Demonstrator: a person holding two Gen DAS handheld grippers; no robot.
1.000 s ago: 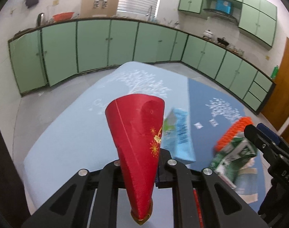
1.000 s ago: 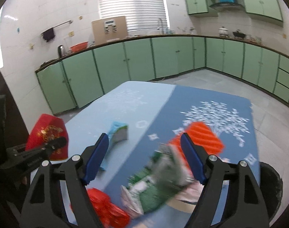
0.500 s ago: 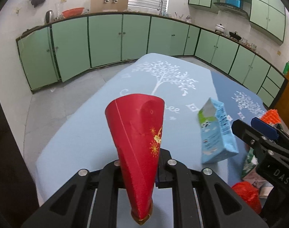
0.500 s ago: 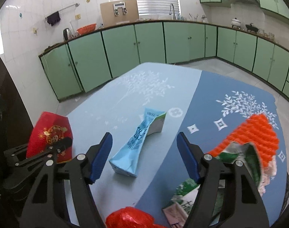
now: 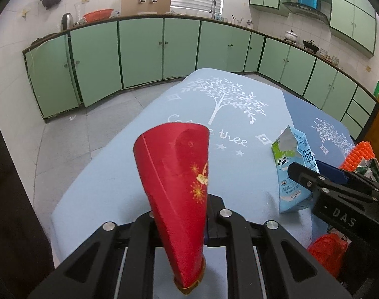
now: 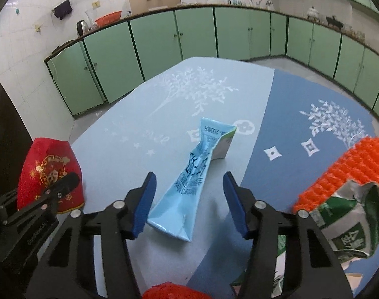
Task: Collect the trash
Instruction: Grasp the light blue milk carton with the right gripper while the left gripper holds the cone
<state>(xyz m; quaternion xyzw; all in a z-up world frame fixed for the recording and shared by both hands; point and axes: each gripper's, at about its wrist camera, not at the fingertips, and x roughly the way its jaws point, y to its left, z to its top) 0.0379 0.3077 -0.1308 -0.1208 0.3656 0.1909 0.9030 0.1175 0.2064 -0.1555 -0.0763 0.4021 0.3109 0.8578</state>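
A kitchen of pale green cabinet doors (image 6: 152, 44) surrounds a worktop under a light and dark blue cloth printed with white trees (image 6: 276, 94). A flattened light blue milk carton (image 6: 189, 184) lies on it lengthwise, its torn spout end pointing away, between the closing right tongs (image 6: 188, 199), whose pads stand apart from it. The left tongs (image 5: 182, 226) pinch a red paper cone (image 5: 177, 191). An orange foam net (image 6: 358, 169) and a crumpled green carton (image 6: 348, 221) lie to the right.

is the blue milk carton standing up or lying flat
Lying flat. The crushed blue milk carton rests lengthwise on the tablecloth, twisted at its middle, between the closing jaws of the right gripper, not yet pinched.
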